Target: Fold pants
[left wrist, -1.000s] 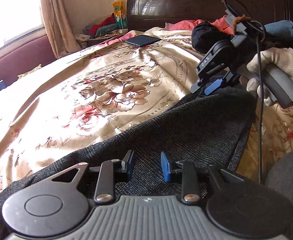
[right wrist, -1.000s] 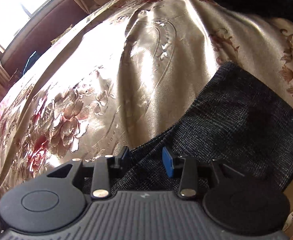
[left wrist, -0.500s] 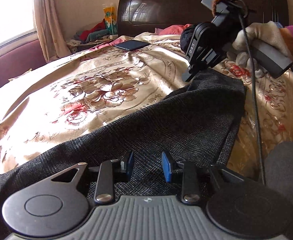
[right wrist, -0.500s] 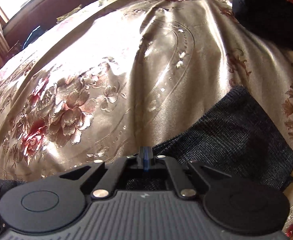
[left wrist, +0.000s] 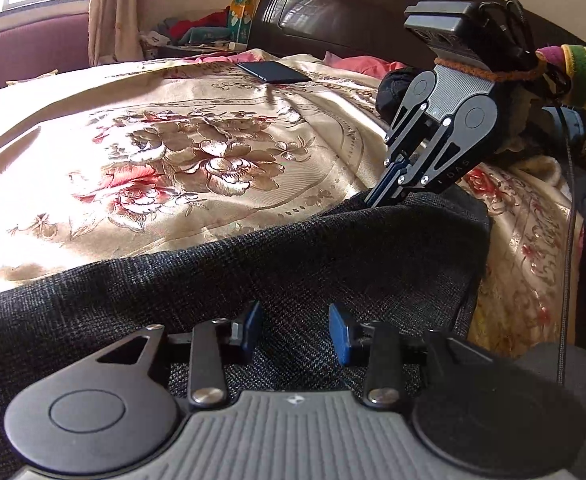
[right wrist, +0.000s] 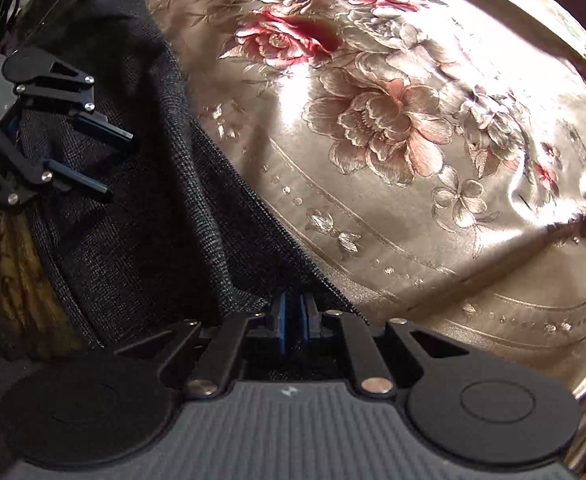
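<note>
Left wrist view shows the right hand-held gripper, its jaws easing apart, pinching the far edge of the dark pants spread on the floral bedspread, probably to lift it, while the left hand-held gripper, jaws widening and unclenched, hovers over the cloth.
</note>
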A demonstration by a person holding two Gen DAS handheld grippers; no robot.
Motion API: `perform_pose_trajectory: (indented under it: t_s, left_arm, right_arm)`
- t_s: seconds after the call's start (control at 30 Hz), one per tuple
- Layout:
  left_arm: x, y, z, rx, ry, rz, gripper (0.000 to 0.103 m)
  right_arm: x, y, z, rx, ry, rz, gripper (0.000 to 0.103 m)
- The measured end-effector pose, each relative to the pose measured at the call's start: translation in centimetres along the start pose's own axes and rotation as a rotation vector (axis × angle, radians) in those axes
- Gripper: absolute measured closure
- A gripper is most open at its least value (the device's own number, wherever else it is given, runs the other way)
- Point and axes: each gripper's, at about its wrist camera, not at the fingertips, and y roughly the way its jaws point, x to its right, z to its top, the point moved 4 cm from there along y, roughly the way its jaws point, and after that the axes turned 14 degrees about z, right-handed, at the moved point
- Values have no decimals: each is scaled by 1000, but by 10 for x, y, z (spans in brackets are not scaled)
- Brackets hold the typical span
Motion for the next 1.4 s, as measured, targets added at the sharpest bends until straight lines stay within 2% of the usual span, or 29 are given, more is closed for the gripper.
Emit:
perform_pose_trajectory:
  t_s: [0.13,0.27,0.4,0.57,0.63,0.67,0.77,0.9,1.0,1.07,1.13,1.2,1.23,1.3,1.4]
  left_arm:
    - [3,3,2,2,-7,-2,52]
    - [8,3,1,3,11,2,49]
    - [12,3,0,9,45,14,48]
    - [10,4,-2,17,48,4,48]
    - [9,3,-3,18,47,-1,48]
    - [9,3,-3,19,49,-2,48]
    - [8,1,-4,25,56,-1,48]
    - [5,-3,-4,37,42,9,48]
    - [3,-9,-3,69,37,42,48]
    - [3,-6,-3,60,44,46,48]
    - [5,0,-8,33,73,61,47]
    - [8,-1,-10,40,97,74,47]
    - [9,-2,-10,37,97,76,46]
    - [10,-4,-11,37,99,74,46]
    - [11,-6,-10,34,88,62,46]
  right_arm:
    - [-8,-2,-4,-48,-61,46,71]
    - [-15,7,-1,-98,-157,24,68]
    - [-20,31,9,-186,-249,32,66]
    - [-31,41,15,-280,-373,33,68]
    - [-33,53,18,-294,-372,12,68]
    - [-35,56,18,-286,-360,-7,71]
    - [-45,49,14,-225,-264,-32,99]
    - [-49,19,11,-81,-118,-143,101]
    - [-37,-9,10,110,49,-257,101]
    - [-27,-8,7,195,118,-278,97]
    - [-18,16,4,164,145,-314,86]
    - [-15,23,3,190,153,-337,84]
    - [-12,15,-3,219,181,-330,83]
    - [-10,-9,-15,318,275,-343,71]
    - [-14,-45,-57,422,443,-396,69]
